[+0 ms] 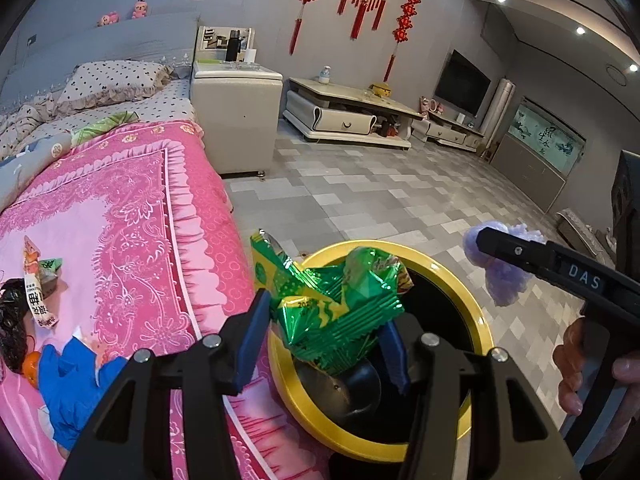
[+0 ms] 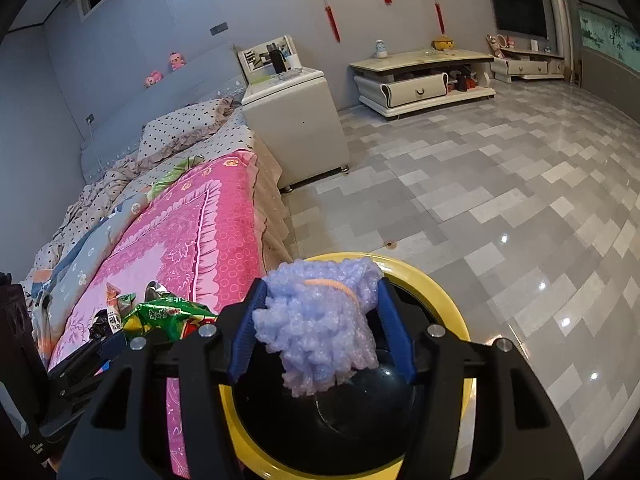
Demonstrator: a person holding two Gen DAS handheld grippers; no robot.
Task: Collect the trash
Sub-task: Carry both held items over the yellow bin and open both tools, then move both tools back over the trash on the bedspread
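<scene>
My left gripper [image 1: 326, 326] is shut on a crumpled green snack wrapper [image 1: 336, 308] and holds it over the yellow-rimmed black bin [image 1: 476, 312] beside the bed. My right gripper [image 2: 320, 322] is shut on a wad of purple bubble wrap [image 2: 320, 320] above the same bin [image 2: 444, 292]. The right gripper and its purple wad [image 1: 504, 276] show at the right of the left wrist view. The green wrapper [image 2: 168, 314] shows at lower left of the right wrist view.
On the pink bedspread [image 1: 132, 208] lie an orange-white snack packet [image 1: 36, 280], a blue crumpled piece [image 1: 76, 384], a small orange [image 1: 32, 364] and a dark object [image 1: 12, 320]. A white bedside cabinet [image 1: 236, 120] and tiled floor [image 1: 380, 200] lie beyond.
</scene>
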